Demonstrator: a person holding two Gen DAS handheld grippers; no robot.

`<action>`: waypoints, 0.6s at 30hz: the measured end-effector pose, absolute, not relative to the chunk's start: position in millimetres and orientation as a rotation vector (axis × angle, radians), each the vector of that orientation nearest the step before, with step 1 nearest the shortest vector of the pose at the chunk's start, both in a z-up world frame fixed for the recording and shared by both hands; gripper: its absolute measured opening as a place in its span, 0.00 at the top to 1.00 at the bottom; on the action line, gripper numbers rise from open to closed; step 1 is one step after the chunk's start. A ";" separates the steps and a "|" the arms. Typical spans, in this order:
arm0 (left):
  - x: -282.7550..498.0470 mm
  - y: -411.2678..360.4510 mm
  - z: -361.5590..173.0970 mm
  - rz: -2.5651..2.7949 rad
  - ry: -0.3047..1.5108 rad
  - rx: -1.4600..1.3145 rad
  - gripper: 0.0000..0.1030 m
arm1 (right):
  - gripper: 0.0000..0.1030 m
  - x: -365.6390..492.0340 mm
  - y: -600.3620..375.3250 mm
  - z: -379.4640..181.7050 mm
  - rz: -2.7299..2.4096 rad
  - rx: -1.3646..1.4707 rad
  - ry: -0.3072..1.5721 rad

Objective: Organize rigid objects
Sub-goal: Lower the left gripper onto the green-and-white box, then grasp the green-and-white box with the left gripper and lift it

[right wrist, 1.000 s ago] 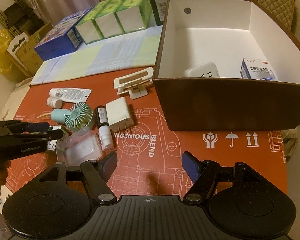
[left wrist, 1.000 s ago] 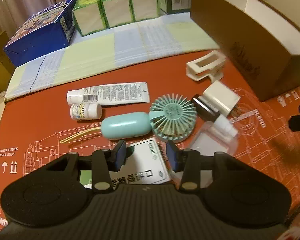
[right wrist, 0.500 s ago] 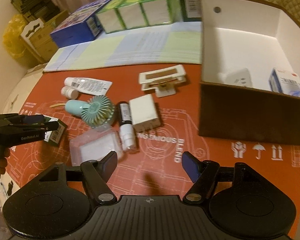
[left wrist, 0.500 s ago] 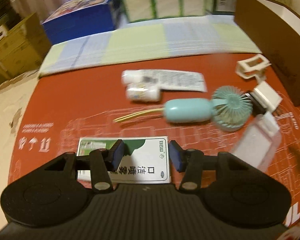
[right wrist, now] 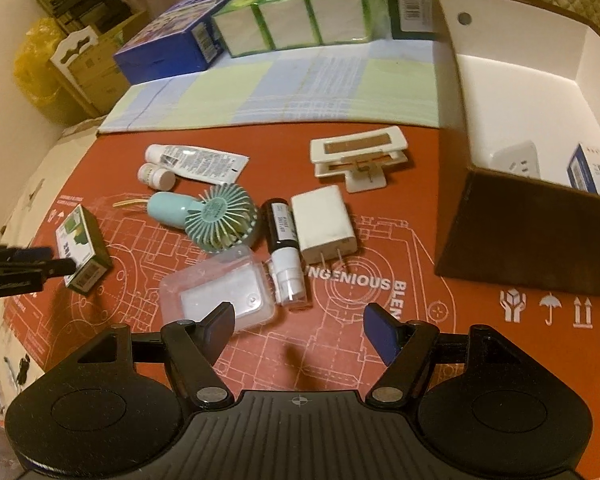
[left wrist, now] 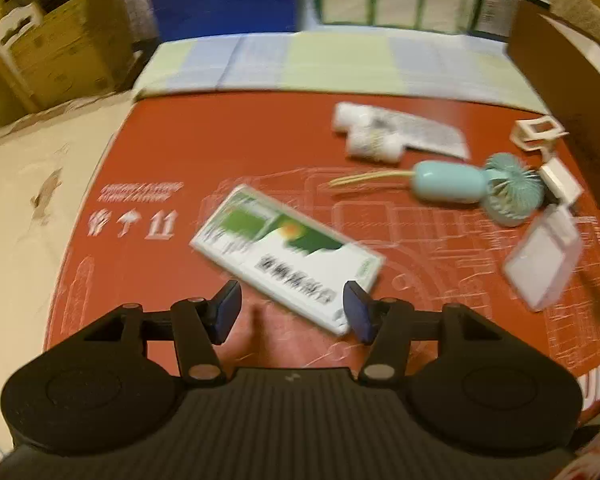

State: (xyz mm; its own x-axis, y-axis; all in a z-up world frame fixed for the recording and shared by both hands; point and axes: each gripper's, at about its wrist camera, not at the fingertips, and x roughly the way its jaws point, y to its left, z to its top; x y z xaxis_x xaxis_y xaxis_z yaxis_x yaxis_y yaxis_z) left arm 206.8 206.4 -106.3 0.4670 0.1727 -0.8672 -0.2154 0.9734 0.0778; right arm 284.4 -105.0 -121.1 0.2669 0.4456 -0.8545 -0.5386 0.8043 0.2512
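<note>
A green and white medicine box (left wrist: 286, 258) lies flat on the red mat, just ahead of my open, empty left gripper (left wrist: 292, 312); it also shows in the right wrist view (right wrist: 82, 250). Further right lie a teal hand fan (right wrist: 216, 216), a white tube (right wrist: 198, 162), a small white bottle (right wrist: 156, 176), a clear plastic case (right wrist: 216, 290), a black and white vial (right wrist: 282, 248), a white charger (right wrist: 324, 228) and a white clip stand (right wrist: 358, 156). My right gripper (right wrist: 300, 328) is open and empty, above the mat in front of the case.
A brown box (right wrist: 540, 236) with a white inside stands at the right and holds a white socket (right wrist: 516, 160) and a blue medicine box (right wrist: 592, 172). Green tissue packs (right wrist: 300, 12) and a blue carton (right wrist: 168, 48) stand at the back on a checked cloth (right wrist: 284, 92).
My left gripper has swung left and pulled back, so the medicine box now lies ahead of its fingers. My right gripper has moved left towards the loose objects.
</note>
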 end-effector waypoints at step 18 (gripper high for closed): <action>252.3 190.5 -108.8 0.328 1.070 -0.119 0.42 | 0.34 284.9 -112.1 -120.0 0.601 -0.083 1.112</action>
